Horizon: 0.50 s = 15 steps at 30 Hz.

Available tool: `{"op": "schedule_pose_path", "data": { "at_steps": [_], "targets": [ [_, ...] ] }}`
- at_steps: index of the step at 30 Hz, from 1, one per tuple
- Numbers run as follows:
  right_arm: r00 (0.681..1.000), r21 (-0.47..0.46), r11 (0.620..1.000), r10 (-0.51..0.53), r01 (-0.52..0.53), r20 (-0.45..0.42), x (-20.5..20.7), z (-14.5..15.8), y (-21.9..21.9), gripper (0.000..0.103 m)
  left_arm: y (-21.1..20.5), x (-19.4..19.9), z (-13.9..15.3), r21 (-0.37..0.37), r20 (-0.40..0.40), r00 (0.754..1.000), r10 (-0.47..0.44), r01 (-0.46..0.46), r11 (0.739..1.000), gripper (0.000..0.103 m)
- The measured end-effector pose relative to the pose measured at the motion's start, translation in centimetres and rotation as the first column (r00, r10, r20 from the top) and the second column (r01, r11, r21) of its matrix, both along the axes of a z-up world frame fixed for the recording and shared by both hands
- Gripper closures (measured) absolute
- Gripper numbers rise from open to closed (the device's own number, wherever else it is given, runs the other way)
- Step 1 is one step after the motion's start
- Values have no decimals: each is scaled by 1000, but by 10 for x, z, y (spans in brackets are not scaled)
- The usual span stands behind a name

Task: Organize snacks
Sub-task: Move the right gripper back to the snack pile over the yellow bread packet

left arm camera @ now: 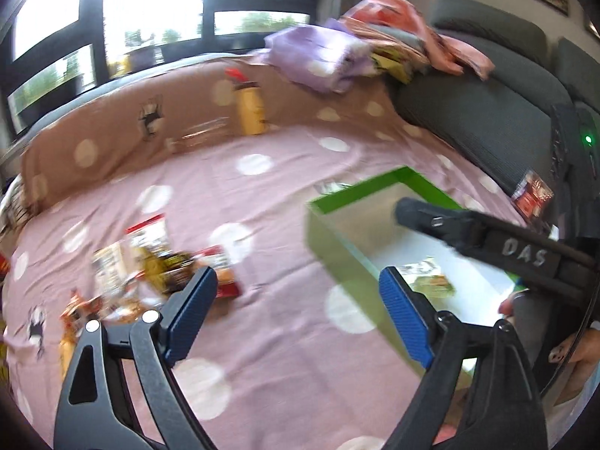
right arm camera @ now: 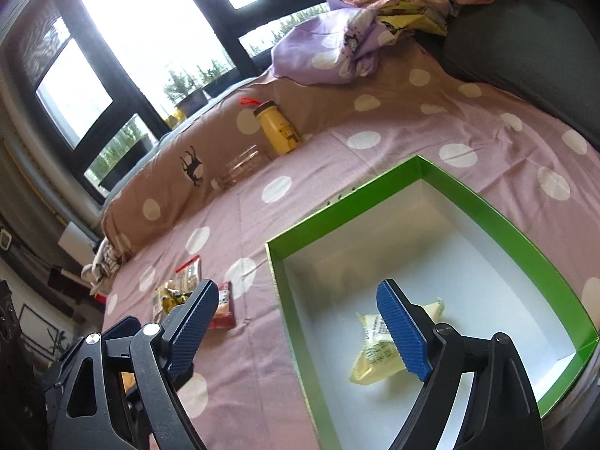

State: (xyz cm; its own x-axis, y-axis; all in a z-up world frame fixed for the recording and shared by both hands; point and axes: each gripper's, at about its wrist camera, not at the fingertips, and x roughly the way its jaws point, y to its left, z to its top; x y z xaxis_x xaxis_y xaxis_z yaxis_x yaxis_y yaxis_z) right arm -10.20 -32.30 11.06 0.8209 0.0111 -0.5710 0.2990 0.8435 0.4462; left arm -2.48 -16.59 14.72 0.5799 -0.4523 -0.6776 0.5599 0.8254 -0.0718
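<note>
Snacks (left arm camera: 157, 262) lie heaped on the bed (left arm camera: 285, 195) left of the green box (right arm camera: 498, 206), one packet (right arm camera: 378, 352) already inside. Both the left gripper (left arm camera: 296, 300) and right gripper (right arm camera: 296, 322) have jaws wide apart, empty; fetching seems next, the left reaching for the heap.

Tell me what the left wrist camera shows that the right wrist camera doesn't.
Only the left wrist view shows the right claw's black arm reaching over the box, and a red packet against the grey sofa. Only the right wrist view shows the box's whole white floor and the packet's pale yellow wrapper. Both show the green box, one snack packet inside, the loose snack pile and the yellow bottle.
</note>
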Motion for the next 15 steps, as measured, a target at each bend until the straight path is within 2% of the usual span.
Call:
{"op": "schedule_pose_path", "data": {
  "at_steps": [3,6,11,15],
  "targets": [
    [999,-31,999,41,-41,2,7,4,21,15,40,3,-3,8,0,992,127,-127,992,15],
    [997,-62,995,81,-82,-10,16,4,39,15,87,7,-8,-2,-18,968,250,-250,968,15],
    [989,-88,985,146,-148,-34,29,1,67,15,163,9,-20,-51,-73,903,422,-426,903,15],
    [979,-106,974,196,-202,-59,41,-3,94,15,203,11,-32,-67,-109,848,518,-526,848,15]
  ]
}}
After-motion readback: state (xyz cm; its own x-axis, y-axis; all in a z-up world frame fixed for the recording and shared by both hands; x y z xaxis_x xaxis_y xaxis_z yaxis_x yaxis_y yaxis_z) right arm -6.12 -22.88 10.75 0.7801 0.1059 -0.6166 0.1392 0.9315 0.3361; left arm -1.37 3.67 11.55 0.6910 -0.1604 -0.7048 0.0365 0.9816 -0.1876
